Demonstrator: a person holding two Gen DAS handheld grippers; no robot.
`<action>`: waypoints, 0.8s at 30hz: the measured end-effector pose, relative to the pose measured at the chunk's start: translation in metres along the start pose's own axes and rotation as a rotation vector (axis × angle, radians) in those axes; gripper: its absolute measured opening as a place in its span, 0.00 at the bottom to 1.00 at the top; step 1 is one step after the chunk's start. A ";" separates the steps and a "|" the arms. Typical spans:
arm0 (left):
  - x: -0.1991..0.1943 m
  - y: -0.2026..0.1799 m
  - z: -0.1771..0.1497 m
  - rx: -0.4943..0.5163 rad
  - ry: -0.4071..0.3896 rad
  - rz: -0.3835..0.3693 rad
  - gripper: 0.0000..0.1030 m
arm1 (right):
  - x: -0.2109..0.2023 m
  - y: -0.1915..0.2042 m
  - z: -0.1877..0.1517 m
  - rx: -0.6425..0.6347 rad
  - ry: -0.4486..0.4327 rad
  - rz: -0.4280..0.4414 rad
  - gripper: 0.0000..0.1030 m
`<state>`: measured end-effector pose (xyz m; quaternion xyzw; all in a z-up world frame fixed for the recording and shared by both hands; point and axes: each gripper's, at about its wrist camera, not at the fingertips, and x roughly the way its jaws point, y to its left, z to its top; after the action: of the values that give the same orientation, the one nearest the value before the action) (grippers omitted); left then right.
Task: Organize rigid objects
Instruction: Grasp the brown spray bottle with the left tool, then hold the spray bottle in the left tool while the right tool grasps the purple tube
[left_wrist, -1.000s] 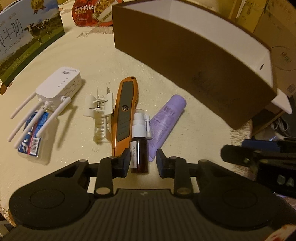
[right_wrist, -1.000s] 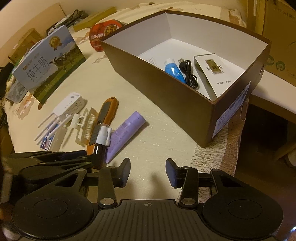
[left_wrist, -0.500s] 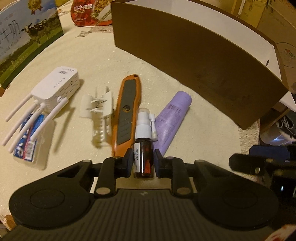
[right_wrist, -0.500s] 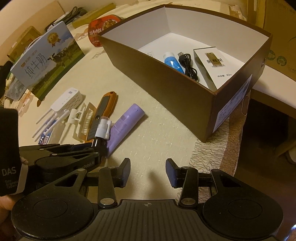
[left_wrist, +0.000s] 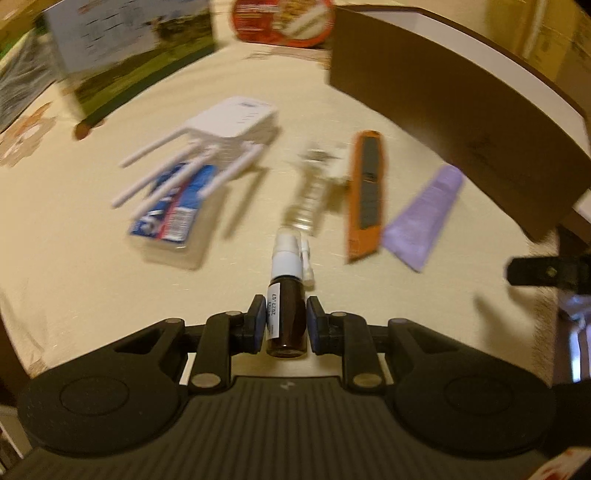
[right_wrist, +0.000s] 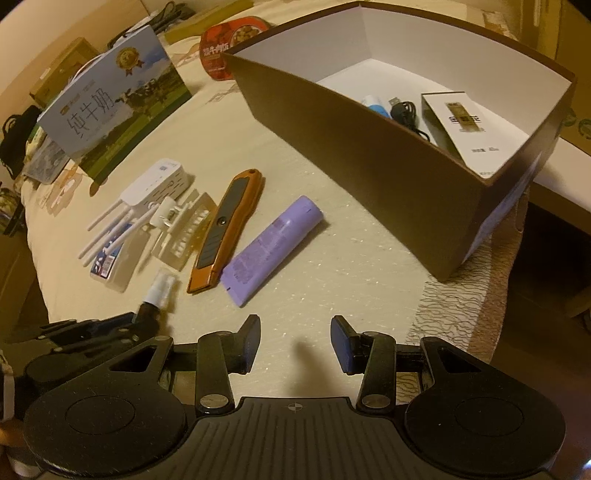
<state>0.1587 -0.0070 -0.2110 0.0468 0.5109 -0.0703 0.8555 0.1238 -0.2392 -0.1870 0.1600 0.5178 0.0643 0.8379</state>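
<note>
My left gripper (left_wrist: 286, 314) is shut on a small brown spray bottle (left_wrist: 287, 308) with a white nozzle, held just over the cream tablecloth. The same spray bottle (right_wrist: 157, 293) shows at the lower left of the right wrist view. On the cloth lie an orange utility knife (right_wrist: 225, 229), a purple tube (right_wrist: 271, 249), a white clip (right_wrist: 173, 218), a white router (right_wrist: 155, 184) and a blue-labelled clear case (right_wrist: 110, 264). The brown box (right_wrist: 369, 162) stands at the right, holding a blue tube (right_wrist: 375, 103), a black cable (right_wrist: 404, 110) and a white carton (right_wrist: 465, 129). My right gripper (right_wrist: 295, 341) stands open over bare cloth.
A milk carton box (right_wrist: 110, 107) stands at the back left beside a red food tub (right_wrist: 229, 44). The table's edge, with a patterned cloth hem (right_wrist: 454, 317), runs close to the right of the brown box. More cardboard boxes sit behind.
My left gripper closed on the spray bottle and carried it left and back, away from the knife and purple tube. The right gripper stayed put.
</note>
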 end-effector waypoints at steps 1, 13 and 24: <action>0.000 0.005 0.001 -0.016 -0.001 0.007 0.19 | 0.001 0.001 0.000 -0.001 0.001 0.001 0.39; 0.023 0.008 0.017 -0.070 0.057 -0.002 0.19 | 0.012 0.005 0.005 -0.011 0.019 0.003 0.39; 0.033 0.013 0.030 -0.108 0.044 0.019 0.19 | 0.043 0.014 0.028 -0.002 0.018 0.016 0.39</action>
<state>0.2020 -0.0013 -0.2257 0.0071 0.5323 -0.0334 0.8458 0.1686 -0.2197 -0.2071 0.1628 0.5242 0.0727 0.8327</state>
